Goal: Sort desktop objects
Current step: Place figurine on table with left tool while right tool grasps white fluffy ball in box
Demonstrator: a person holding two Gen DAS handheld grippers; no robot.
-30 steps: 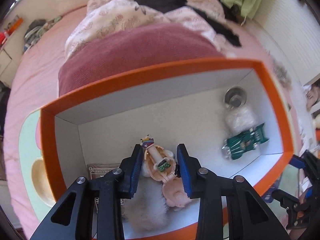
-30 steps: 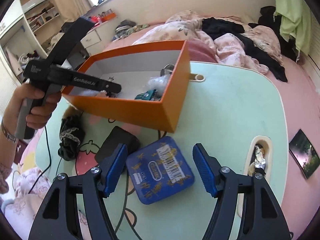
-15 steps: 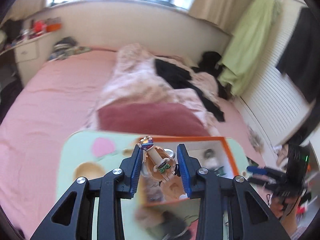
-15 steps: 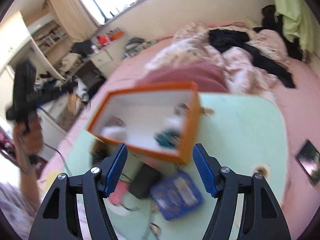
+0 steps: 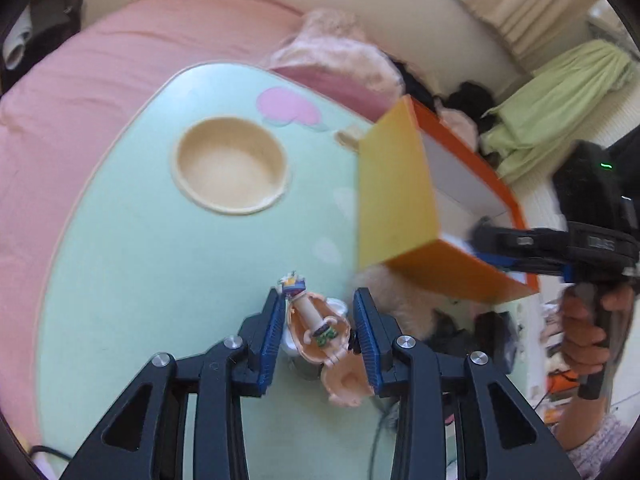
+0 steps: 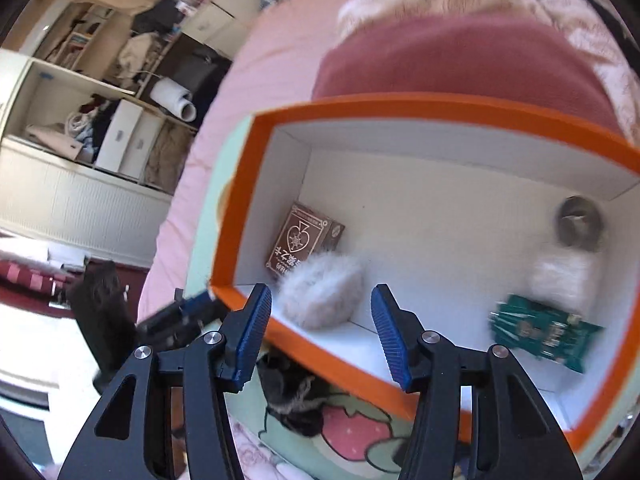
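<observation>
My left gripper (image 5: 318,330) is shut on a small peach toy figure (image 5: 320,328) and holds it above the pale green table (image 5: 140,260), left of the orange box (image 5: 400,200). My right gripper (image 6: 320,336) is open and empty, held over the near rim of the orange box (image 6: 420,108). Inside the box lie a brown card pack (image 6: 304,240), a grey fluffy ball (image 6: 322,294), a green toy car (image 6: 544,330), a white puff (image 6: 564,280) and a metal round thing (image 6: 578,222).
A round beige recess (image 5: 232,168) is set in the table to the far left. A black bundle (image 6: 294,400) lies on the table by the box's front. A pink bed (image 5: 80,80) surrounds the table. The other gripper (image 5: 560,248) and hand show at the right.
My left gripper has lifted the toy figure out of the box and swung left over the table. My right gripper has moved from the blue tin up over the box.
</observation>
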